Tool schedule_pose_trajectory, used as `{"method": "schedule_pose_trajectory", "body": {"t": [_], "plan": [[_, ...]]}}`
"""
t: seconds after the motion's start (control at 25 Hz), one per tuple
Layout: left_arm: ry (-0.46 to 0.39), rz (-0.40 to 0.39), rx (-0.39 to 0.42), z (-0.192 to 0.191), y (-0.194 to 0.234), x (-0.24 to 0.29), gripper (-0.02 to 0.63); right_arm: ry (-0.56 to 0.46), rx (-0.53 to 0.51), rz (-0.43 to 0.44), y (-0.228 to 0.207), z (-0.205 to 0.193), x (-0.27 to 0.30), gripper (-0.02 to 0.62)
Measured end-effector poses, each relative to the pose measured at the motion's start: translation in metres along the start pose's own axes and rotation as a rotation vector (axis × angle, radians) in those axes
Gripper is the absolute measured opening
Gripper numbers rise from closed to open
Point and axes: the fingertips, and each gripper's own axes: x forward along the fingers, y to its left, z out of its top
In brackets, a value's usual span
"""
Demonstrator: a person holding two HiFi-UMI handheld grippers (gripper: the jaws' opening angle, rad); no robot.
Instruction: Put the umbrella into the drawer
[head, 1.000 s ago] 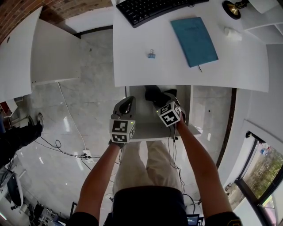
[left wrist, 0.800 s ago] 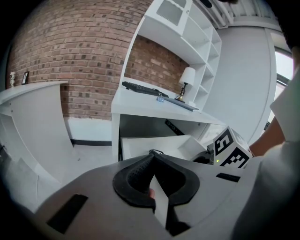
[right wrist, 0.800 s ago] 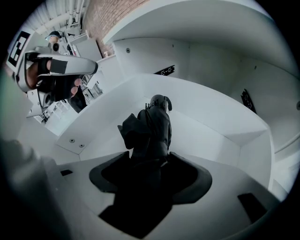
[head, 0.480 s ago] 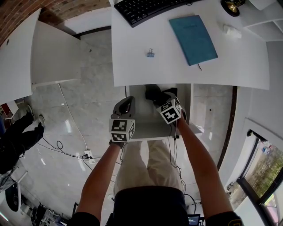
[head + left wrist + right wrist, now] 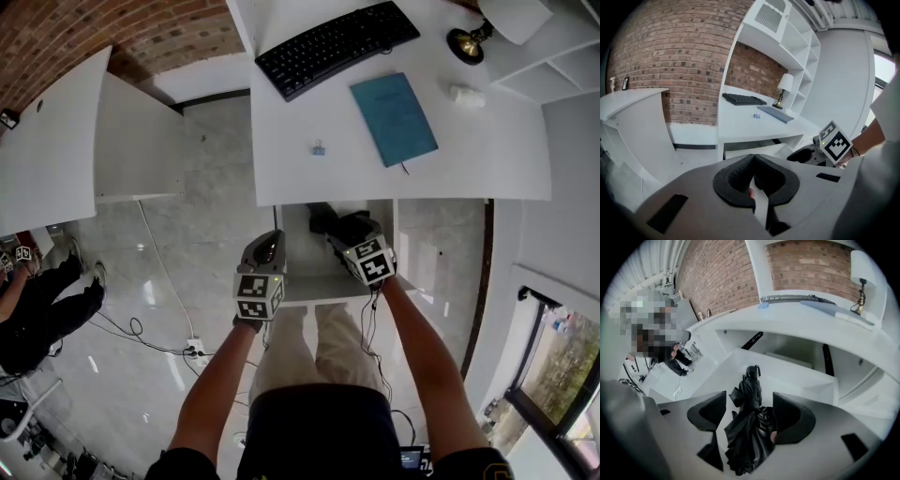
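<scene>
With our right gripper (image 5: 749, 399) having just opened its jaws wide around the black folded umbrella (image 5: 747, 427) lying in the open drawer (image 5: 309, 267), and our left gripper (image 5: 753, 161) clenched empty, loose fabric may snag a pad and lift out.

Black folded umbrella (image 5: 749, 427), fabric loose and crumpled, lies lengthwise on floor of pulled-out white drawer (image 5: 799, 377), narrow end toward drawer's back, apart from side walls.

Head view overhead; both gripper views face desk (image 5: 497, 150).
</scene>
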Motion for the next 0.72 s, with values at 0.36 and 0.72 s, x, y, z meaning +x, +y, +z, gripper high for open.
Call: {"method": "schedule_pose_trajectory", "body": {"t": [0.36,0.72], "plan": [[-0.064,-0.063,0.088,0.086,-0.038,-0.078,0.018,-0.181,0.009,-0.119,0.023,0.062,-0.142,0.114],[-0.214,-0.08,0.108,0.172,-0.071,-0.144,0.018,-0.426,0.067,-0.312,0.032,0.117,-0.275,0.002]]}}
